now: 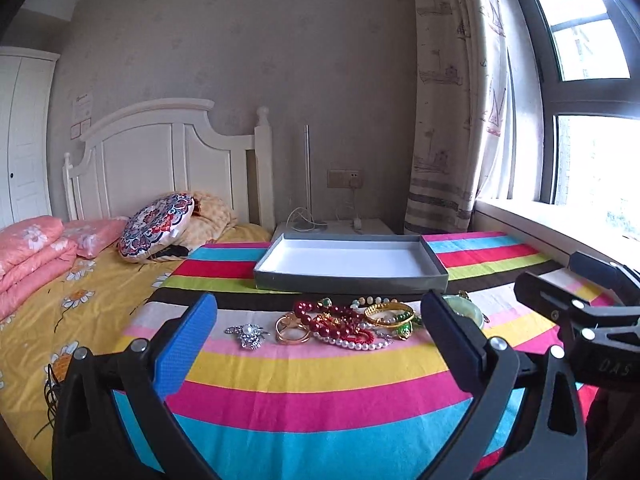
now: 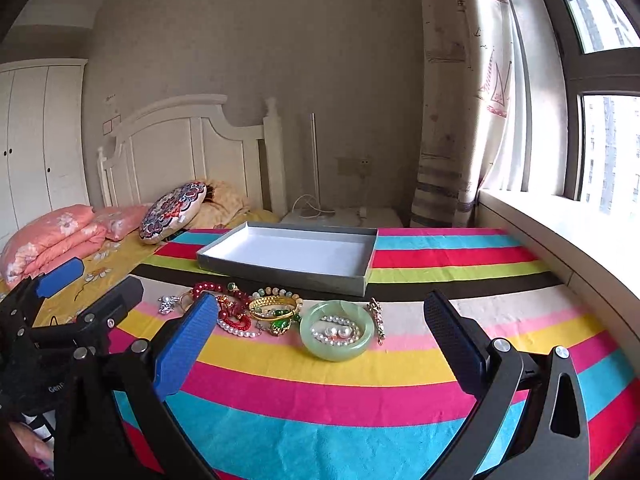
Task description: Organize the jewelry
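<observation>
both hand-held grippers spread, empty | jade bangle (image 2: 337, 330) clear only in right view

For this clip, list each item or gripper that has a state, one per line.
left gripper: open, holding nothing
right gripper: open, holding nothing
grey tray: lidless, nothing in it
jade bangle: lying flat, pearls inside its ring
gold bangle: flat in the jewelry pile
silver brooch: lying apart from the pile

Ahead of the blue-padded fingers (image 2: 188, 344): a rainbow-striped cloth (image 2: 320, 400), pale green bangle (image 2: 337, 330), dark red beads (image 1: 320, 314), gold bangle (image 1: 390, 314), grey tray (image 1: 348, 264) with white inside.
</observation>
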The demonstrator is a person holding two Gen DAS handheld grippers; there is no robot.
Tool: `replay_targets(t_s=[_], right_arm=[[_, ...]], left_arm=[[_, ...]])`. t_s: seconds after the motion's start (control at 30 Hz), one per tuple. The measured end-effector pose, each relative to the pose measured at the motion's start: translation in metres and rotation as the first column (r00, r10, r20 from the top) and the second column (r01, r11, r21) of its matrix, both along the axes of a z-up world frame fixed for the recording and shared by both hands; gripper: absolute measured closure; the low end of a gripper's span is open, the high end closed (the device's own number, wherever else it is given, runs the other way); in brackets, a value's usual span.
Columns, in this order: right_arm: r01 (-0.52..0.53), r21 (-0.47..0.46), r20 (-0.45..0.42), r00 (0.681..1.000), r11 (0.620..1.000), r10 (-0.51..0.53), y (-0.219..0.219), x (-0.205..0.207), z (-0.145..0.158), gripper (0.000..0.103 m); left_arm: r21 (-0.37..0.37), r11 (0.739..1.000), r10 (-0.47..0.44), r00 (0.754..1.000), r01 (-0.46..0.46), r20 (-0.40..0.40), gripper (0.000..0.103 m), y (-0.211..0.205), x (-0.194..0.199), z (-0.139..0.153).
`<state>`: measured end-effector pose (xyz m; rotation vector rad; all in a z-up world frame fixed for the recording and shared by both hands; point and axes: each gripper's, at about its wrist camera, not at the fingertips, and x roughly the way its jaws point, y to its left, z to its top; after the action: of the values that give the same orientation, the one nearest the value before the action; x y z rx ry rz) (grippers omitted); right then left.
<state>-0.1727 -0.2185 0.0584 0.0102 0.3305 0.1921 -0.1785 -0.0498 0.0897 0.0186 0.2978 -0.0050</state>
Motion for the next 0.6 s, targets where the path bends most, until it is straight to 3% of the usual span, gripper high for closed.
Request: replay_targets(t_s=[0.6], right_arm=[[-0.003, -0.002, 0.011, 1.000, 1.000, 0.003, 0.0024, -0.0023, -0.0008, 0.004]], left_arm=[[-0.015, 1.000, 0.015, 1.000, -0.014, 0.014, 0.002, 0.0086, -0.0010, -0.0015]])
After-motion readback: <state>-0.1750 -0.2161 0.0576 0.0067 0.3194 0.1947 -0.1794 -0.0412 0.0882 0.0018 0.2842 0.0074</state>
